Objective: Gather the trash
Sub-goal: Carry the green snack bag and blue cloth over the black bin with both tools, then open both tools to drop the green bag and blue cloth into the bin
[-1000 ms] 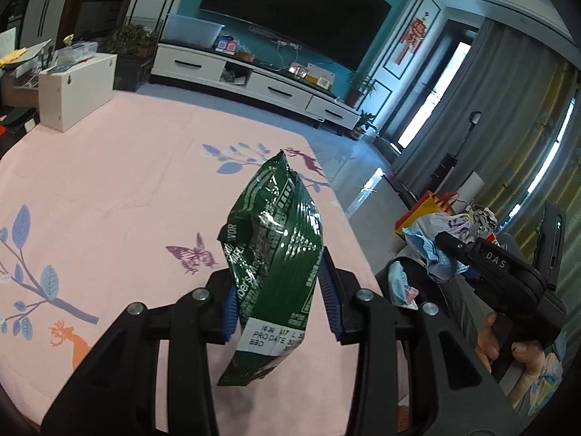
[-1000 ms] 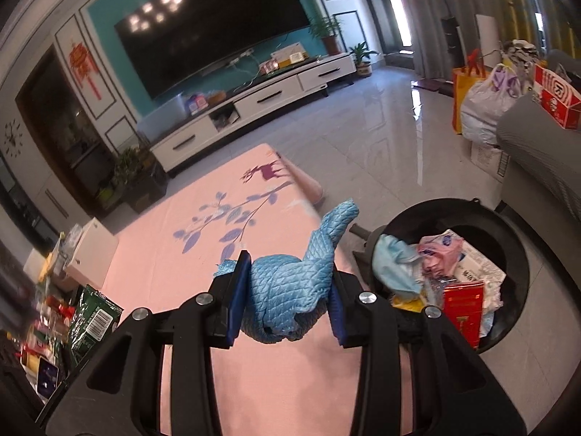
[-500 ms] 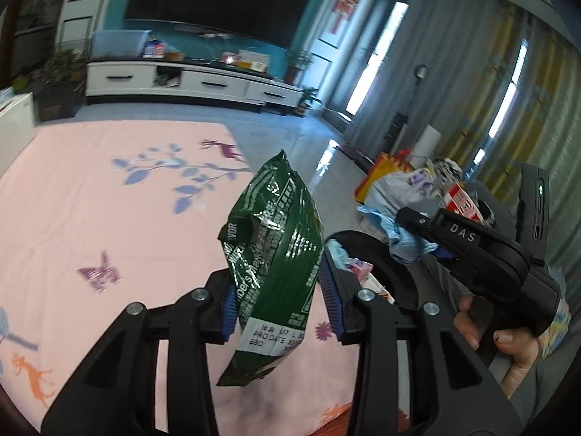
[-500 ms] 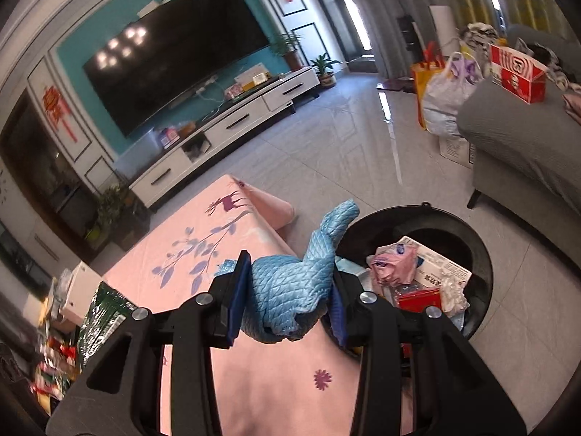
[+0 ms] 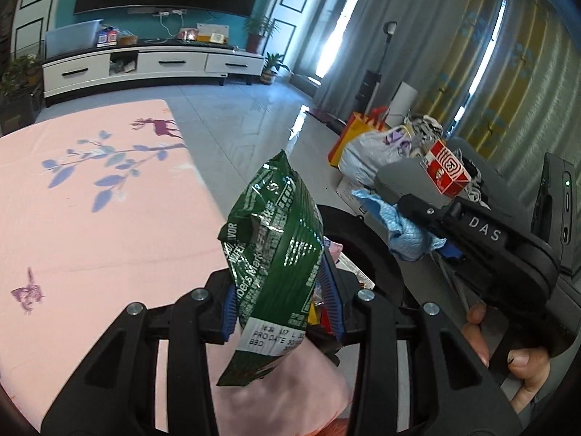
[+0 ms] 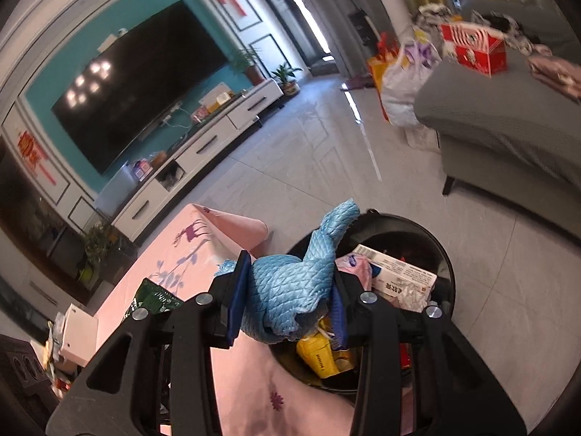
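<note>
Black trash bin (image 6: 441, 254), already part full, sits just ahead of and below both grippers: the drop-off step, calling for release over its mouth. Left gripper (image 5: 279, 301) clamps a green snack bag (image 5: 272, 254), long axis upright; right gripper (image 6: 287, 298) pinches a crumpled blue cloth (image 6: 297, 279), tail pointing forward-up.

Green snack bag (image 5: 276, 250): white label reads "PRO DATE", "BBD"; side print "VOR". Right gripper (image 5: 410, 229) body: "DAS". Other print illegible.
</note>
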Action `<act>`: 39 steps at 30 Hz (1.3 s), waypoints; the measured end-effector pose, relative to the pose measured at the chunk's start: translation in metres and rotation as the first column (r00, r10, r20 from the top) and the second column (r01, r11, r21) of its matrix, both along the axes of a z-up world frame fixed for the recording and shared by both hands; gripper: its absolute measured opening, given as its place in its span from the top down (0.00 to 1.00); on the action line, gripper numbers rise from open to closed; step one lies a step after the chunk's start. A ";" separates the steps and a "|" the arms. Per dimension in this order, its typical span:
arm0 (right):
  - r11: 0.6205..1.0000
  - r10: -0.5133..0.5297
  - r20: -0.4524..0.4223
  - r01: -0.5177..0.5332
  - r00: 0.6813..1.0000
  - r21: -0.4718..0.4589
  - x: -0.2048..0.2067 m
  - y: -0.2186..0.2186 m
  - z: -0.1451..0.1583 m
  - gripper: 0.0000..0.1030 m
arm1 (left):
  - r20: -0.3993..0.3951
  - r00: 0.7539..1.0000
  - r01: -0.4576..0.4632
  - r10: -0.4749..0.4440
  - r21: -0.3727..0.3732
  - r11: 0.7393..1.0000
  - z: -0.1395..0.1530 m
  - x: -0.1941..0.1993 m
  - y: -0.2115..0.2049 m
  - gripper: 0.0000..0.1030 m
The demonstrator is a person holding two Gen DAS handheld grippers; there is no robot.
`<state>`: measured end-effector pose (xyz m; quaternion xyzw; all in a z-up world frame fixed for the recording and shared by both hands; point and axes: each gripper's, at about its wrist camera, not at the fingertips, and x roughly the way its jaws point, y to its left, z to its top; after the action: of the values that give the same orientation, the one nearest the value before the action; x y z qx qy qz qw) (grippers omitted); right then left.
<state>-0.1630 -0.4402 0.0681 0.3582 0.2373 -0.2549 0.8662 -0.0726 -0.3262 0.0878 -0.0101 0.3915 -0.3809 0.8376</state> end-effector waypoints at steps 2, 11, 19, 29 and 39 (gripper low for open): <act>0.999 -0.020 -0.013 0.020 1.000 0.033 0.000 -0.008 -0.009 0.61 | -0.006 1.000 0.018 -0.018 0.005 1.000 -0.003 0.000 -0.012 0.61; 0.986 -0.133 -0.070 0.139 0.989 0.093 -0.009 -0.032 -0.030 0.61 | -0.042 0.993 0.111 -0.109 0.041 0.993 -0.020 0.006 -0.059 0.61; 0.969 -0.182 -0.144 0.202 0.973 0.139 -0.010 -0.049 -0.053 0.61 | -0.085 0.984 0.163 -0.157 0.071 0.984 -0.037 0.011 -0.088 0.61; 0.953 -0.212 -0.213 0.250 0.954 0.169 -0.011 -0.058 -0.068 0.61 | -0.154 0.968 0.217 -0.200 0.107 0.970 -0.063 0.020 -0.116 0.61; 0.947 -0.230 -0.213 0.269 0.950 0.176 -0.014 -0.057 -0.067 0.57 | -0.165 0.962 0.240 -0.219 0.121 0.963 -0.068 0.015 -0.129 0.54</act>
<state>-0.1767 -0.4975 0.0014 0.4459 0.2959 -0.3703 0.7592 -0.0577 -0.4554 0.0199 0.0657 0.4777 -0.4456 0.7543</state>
